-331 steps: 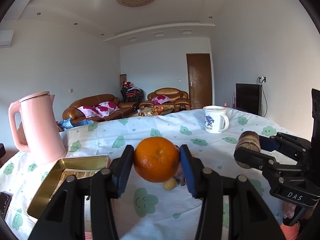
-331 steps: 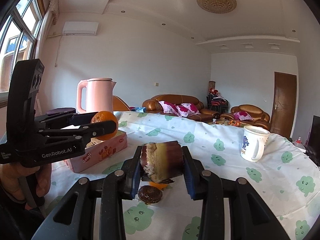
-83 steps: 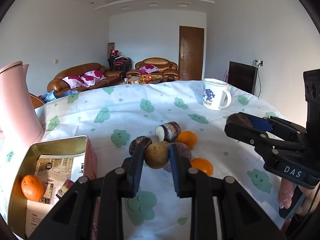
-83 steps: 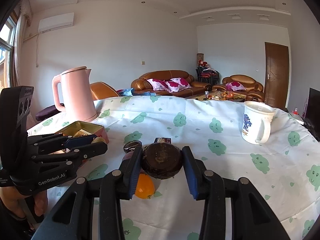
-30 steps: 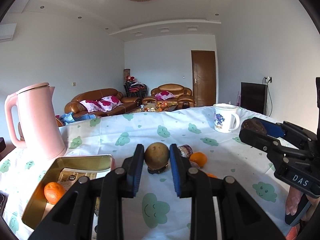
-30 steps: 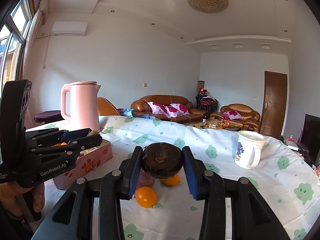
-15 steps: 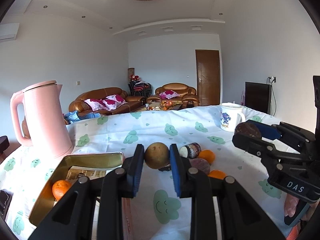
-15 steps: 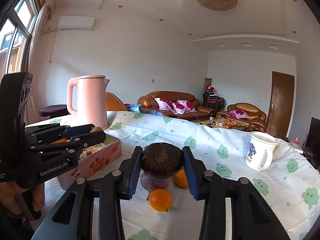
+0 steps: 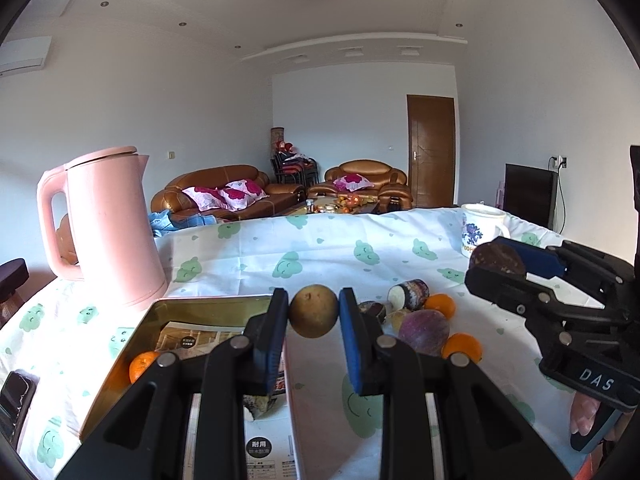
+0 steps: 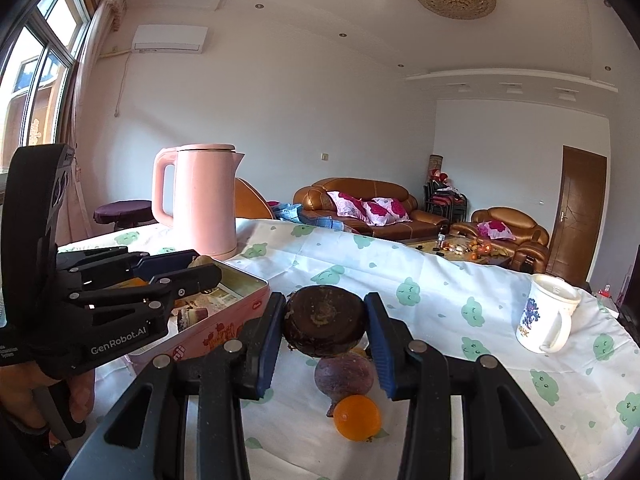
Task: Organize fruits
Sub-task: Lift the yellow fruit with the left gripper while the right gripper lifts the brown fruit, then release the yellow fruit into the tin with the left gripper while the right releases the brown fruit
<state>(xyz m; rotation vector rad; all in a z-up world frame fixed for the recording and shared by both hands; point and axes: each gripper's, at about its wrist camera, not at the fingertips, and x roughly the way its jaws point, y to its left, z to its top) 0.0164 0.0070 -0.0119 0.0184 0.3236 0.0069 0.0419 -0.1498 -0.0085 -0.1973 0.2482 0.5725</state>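
Closest in the left wrist view, low in the middle of the frame, the left gripper (image 9: 314, 312) has its jaws clamped on a small round brown fruit (image 9: 313, 311). It holds the fruit up in the air, right by the near edge of the open tin box (image 9: 208, 305), so I think it is about to go in there.

The box sits on the tabletop (image 9: 320, 248) at the lower left of that frame. It already has an orange (image 9: 141, 365) in one corner, plus a cut chunk of something by the left jaw. That looks like the place where the fruits get gathered.

In the right wrist view, the right gripper (image 10: 326, 320) fills the low middle of the frame. Its jaws are shut tight on a dark round fruit (image 10: 325, 320), lifted off the cloth. It hangs just past the box's pink side, so it seems to be waiting its turn.

Under it, still on the tabletop, lie a purple fruit (image 10: 345, 374) and another orange (image 10: 357, 417), touching each other. More pieces sit in the same little pile, seen at the middle right of the left view. These are still to be picked up.

Farther back, at the middle left, stands a pink kettle (image 9: 108, 228). A white mug (image 10: 545, 313) stands at the far right, well away from the fruit.
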